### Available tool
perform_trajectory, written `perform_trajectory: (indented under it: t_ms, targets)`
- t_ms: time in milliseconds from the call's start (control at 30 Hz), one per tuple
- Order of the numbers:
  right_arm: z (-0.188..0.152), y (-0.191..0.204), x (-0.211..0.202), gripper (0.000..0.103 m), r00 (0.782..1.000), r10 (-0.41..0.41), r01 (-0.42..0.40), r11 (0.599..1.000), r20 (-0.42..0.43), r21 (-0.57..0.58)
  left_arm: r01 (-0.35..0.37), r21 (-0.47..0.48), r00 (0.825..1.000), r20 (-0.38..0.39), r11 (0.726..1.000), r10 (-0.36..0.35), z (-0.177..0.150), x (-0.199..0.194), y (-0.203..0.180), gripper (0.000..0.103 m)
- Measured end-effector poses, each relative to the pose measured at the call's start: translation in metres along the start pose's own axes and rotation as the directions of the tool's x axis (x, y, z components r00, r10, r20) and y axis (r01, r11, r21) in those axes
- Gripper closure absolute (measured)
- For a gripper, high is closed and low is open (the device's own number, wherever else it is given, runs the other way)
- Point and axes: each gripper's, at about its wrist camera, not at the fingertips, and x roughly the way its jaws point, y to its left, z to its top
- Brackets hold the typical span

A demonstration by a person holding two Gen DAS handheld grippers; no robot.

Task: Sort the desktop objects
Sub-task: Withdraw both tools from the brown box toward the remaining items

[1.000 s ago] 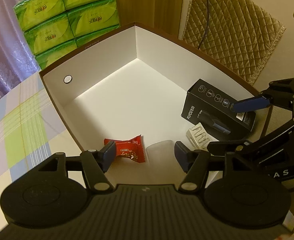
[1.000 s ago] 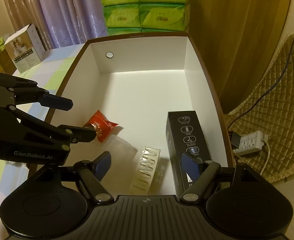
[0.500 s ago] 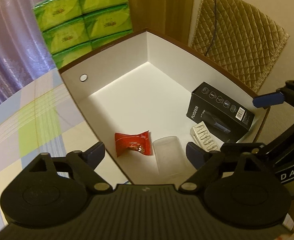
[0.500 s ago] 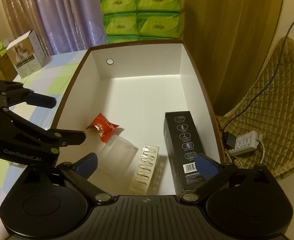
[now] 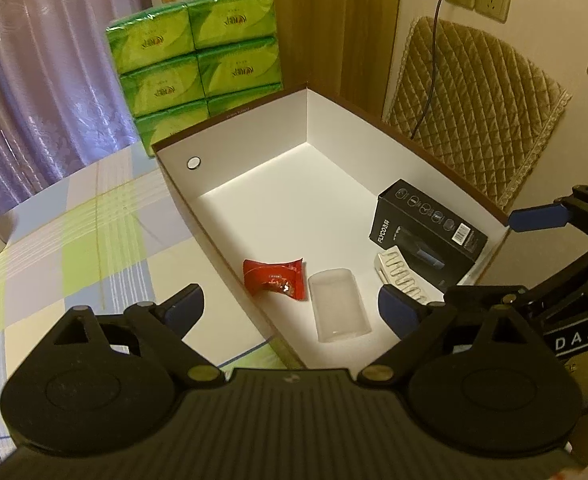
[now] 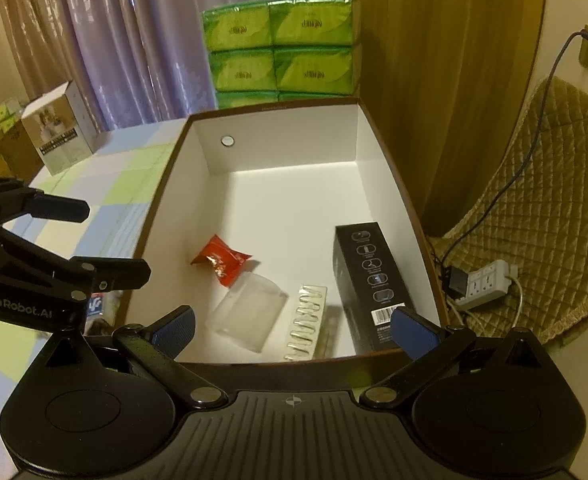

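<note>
A big brown-rimmed box with white inside (image 5: 234,116) (image 6: 278,109) holds a red snack packet (image 5: 274,279) (image 6: 222,260), a clear plastic case (image 5: 337,310) (image 6: 250,314), a white blister strip (image 5: 399,270) (image 6: 307,324) and a black carton (image 5: 429,232) (image 6: 367,280). My left gripper (image 5: 292,312) hovers open above the box's near left corner, with nothing between its fingers. My right gripper (image 6: 294,328) hangs open over the box's near edge, empty. Each gripper shows in the other's view: the right one (image 5: 541,256) and the left one (image 6: 74,240), both open.
Stacked green tissue packs (image 5: 198,60) (image 6: 280,52) stand behind the box. A checked tablecloth (image 5: 74,248) (image 6: 106,196) lies to its left, with a cardboard box (image 6: 58,136) further back. A quilted cushion (image 5: 481,104), a cable and a power strip (image 6: 481,284) lie right of the box.
Both grippers have drawn back and up from inside the box and opened wider. The clear case now lies free on the box floor.
</note>
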Motion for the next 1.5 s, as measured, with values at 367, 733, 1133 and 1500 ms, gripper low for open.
perform_trajectory:
  t_ms: [367, 733, 1133, 1500]
  targets:
    - [-0.019, 0.022, -0.034, 0.002, 0.999, -0.002, 0.001, 1.0, 0.045, 0.009, 0.002, -0.035, 0.999, 0.038, 0.999, 0.0, -0.034, -0.052, 0.008, 0.01]
    - [-0.043, 0.05, -0.056, 0.002, 0.998, 0.037, -0.037, 0.999, 0.056, 0.001, -0.048, -0.058, 0.998, 0.033, 0.997, 0.05, -0.073, -0.088, 0.01, 0.01]
    - [-0.066, 0.091, -0.047, 0.002, 0.992, 0.128, -0.127, 0.991, 0.01, -0.04, -0.123, -0.142, 0.992, -0.02, 0.982, 0.121, -0.128, -0.115, 0.037, 0.01]
    - [-0.078, 0.126, -0.019, 0.002, 0.979, 0.196, -0.199, 0.979, -0.062, -0.05, -0.189, -0.267, 0.979, -0.121, 0.945, 0.161, -0.181, -0.116, 0.082, 0.01]
